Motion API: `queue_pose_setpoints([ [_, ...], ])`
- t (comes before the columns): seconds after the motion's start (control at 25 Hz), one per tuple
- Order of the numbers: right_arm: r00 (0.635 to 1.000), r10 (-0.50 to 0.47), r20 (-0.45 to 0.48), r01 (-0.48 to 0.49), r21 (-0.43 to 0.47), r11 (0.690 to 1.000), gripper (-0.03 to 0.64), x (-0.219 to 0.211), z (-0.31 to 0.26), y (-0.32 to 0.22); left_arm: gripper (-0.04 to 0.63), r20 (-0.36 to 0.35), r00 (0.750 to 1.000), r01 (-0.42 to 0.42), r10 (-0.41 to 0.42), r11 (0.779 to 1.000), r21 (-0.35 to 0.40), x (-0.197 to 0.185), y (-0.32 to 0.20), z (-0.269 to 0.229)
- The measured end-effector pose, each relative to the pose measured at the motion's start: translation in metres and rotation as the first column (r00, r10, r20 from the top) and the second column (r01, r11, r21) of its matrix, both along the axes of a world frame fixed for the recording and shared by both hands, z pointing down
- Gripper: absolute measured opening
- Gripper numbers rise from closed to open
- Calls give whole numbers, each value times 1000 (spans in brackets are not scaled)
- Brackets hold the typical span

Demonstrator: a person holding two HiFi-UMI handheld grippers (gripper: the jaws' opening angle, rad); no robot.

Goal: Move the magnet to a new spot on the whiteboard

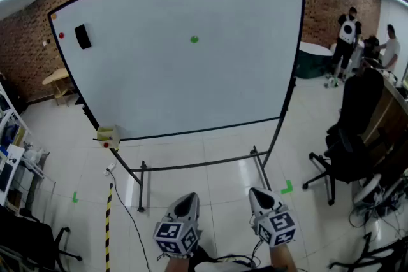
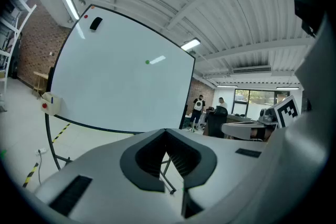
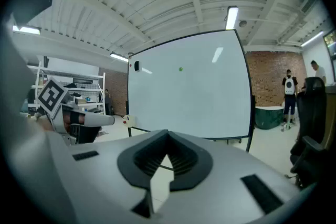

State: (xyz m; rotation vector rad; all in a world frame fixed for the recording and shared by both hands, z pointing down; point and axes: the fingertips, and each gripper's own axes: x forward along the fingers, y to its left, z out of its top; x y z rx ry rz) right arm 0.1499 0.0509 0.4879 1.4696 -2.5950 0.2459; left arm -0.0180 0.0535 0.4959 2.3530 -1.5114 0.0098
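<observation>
A small green magnet (image 1: 194, 39) sticks near the middle of the large whiteboard (image 1: 166, 86); it also shows as a green dot (image 2: 147, 62) in the left gripper view and as a green dot (image 3: 180, 68) in the right gripper view. My left gripper (image 1: 185, 204) and right gripper (image 1: 258, 197) hang low at the bottom of the head view, well short of the board. Both have their jaws shut with nothing between them. The left gripper (image 2: 167, 132) and right gripper (image 3: 168, 135) point toward the board.
A black eraser (image 1: 83, 36) and a red magnet (image 1: 61, 35) sit at the board's upper left. A small box (image 1: 108, 136) hangs at its lower left corner. The board's metal stand (image 1: 197, 165) stands on the tiled floor. A black office chair (image 1: 347, 137) is at the right; people (image 1: 347, 35) stand far right.
</observation>
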Motion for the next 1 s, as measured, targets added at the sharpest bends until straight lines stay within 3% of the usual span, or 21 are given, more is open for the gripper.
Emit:
queue_pose_setpoints([
  [0.44, 1000, -2, -2, 2, 14, 1000, 9, -10, 8, -57, -6, -6, 1000, -12, 12, 1000, 8, -4, -63, 6],
  [1.0, 997, 69, 32, -72, 106, 992, 11, -84, -44, -260, -6, 8, 997, -72, 72, 996, 49, -88, -263, -29],
])
